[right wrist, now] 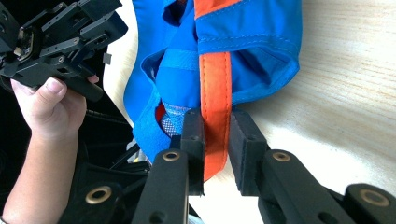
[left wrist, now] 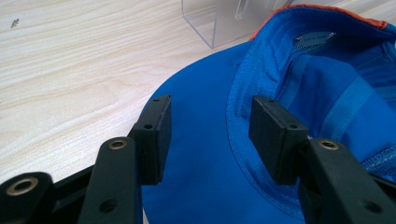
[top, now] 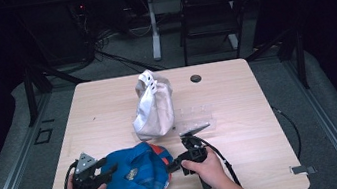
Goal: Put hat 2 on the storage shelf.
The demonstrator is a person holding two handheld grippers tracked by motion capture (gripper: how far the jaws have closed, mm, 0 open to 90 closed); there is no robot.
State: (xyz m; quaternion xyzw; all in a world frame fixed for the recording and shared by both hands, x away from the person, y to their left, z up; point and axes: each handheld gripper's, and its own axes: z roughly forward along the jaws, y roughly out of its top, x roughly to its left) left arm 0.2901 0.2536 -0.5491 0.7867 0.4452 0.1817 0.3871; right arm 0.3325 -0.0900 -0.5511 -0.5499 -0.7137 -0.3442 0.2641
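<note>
High view puts the left gripper point(top: 98, 174) at the lower left of the frame, its jaws spread at the brim end of the blue cap point(top: 138, 174), which lies upside down at the lower centre of the table point(top: 107, 103). The left gripper view has the brim edge between the parted pads point(left wrist: 156, 133), neither pressing on it, so that side looks not yet taken. To the right, the right gripper point(top: 176, 163) is clamped on the cap's orange strap point(right wrist: 215, 93) at the back, the pads pinching it. A white bag point(top: 154, 105) stands above centre, with a clear plastic piece point(top: 195, 120) right of it. I judge one end secured, with the brim grasp and any lifting still left.
</note>
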